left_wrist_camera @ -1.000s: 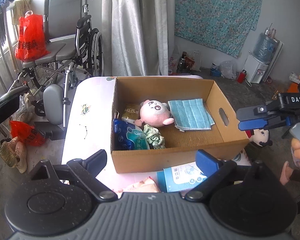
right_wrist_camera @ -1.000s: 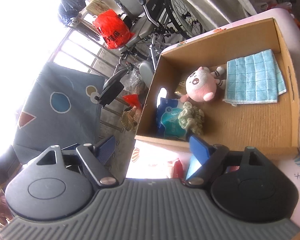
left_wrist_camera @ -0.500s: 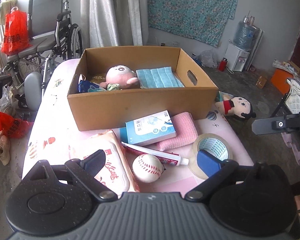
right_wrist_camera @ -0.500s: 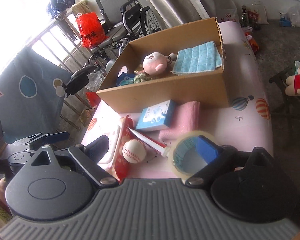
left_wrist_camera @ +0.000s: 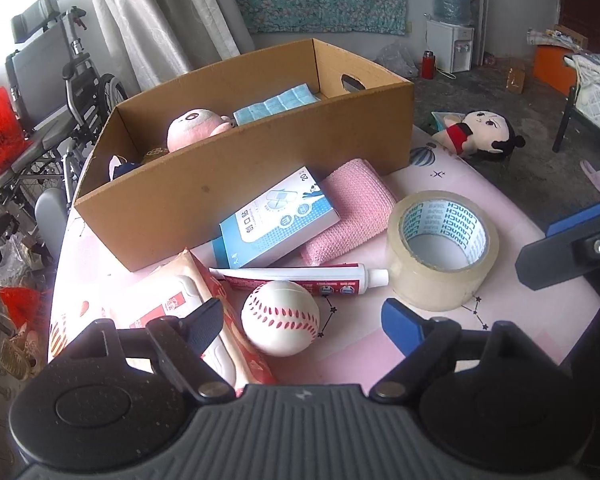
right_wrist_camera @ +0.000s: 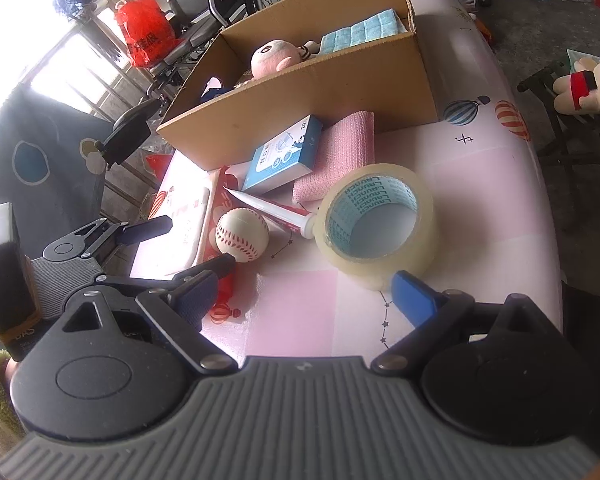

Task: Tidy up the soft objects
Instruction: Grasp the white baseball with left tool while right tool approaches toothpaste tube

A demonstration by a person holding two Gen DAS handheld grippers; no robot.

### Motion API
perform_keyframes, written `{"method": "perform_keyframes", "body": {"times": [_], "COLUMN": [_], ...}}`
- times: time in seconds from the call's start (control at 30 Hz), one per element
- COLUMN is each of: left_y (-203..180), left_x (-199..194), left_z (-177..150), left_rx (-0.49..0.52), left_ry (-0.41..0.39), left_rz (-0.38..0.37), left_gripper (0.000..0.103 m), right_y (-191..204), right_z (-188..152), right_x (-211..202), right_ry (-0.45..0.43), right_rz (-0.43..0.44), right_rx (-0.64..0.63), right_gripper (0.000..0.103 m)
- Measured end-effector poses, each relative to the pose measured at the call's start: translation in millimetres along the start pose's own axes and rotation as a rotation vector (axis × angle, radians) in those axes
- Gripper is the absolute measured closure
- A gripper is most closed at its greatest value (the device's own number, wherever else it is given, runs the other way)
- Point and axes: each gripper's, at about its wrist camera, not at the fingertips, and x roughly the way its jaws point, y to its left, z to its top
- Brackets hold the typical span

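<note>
A cardboard box [left_wrist_camera: 260,168] [right_wrist_camera: 340,80] stands on the pink table and holds a pink plush [left_wrist_camera: 194,126] [right_wrist_camera: 270,56] and a blue cloth [left_wrist_camera: 276,104] [right_wrist_camera: 364,32]. In front of it lie a pink towel [left_wrist_camera: 348,208] [right_wrist_camera: 340,148], a white baseball [left_wrist_camera: 280,318] [right_wrist_camera: 242,236] and a wet-wipes pack [left_wrist_camera: 172,304] [right_wrist_camera: 188,220]. My left gripper [left_wrist_camera: 304,320] [right_wrist_camera: 180,244] is open with the baseball between its fingers' line. My right gripper [right_wrist_camera: 304,292] is open and empty, just short of the tape roll.
A tape roll [left_wrist_camera: 442,248] [right_wrist_camera: 376,224], a toothpaste tube [left_wrist_camera: 300,278] and a blue-white carton [left_wrist_camera: 278,220] [right_wrist_camera: 284,156] also lie on the table. A doll [left_wrist_camera: 476,134] [right_wrist_camera: 588,84] lies off the table's right side. A wheelchair [left_wrist_camera: 48,92] stands at the left.
Both grippers have pulled back from above the box and dropped low over the table's near end. The loose items in front of the box now fill both views.
</note>
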Motion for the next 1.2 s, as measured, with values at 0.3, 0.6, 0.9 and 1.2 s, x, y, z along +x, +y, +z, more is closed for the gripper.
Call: {"method": "perform_keyframes", "body": {"times": [0.3,0.6,0.9,1.2], "left_y": [0.7,-1.6,-3.7,-2.4], "left_x": [35.0,52.6,61.7,67.3], "left_z": [6.6,11.6,10.6,11.9], "left_rx": [0.039,0.1,0.158,0.168], "left_ry": [0.077,0.107,0.132,0.162], "left_rz": [-0.007,0.029,0.105,0.118], "left_gripper": [0.029,0.038,0.045,0.047], "right_y": [-5.6,-15.0,-16.6,-23.3], "right_z": [6.5,9.4,6.8,3.6], "right_x": [9.8,14.5,10.8,2.3], "right_ry": [0.013,0.018,0.012,-0.004], "right_rz": [0.018,0.022,0.032,0.037], "right_rx": [0.017,0.049,0.049,0.067], "right_gripper": [0.009,0.009,0.009,0.009]}}
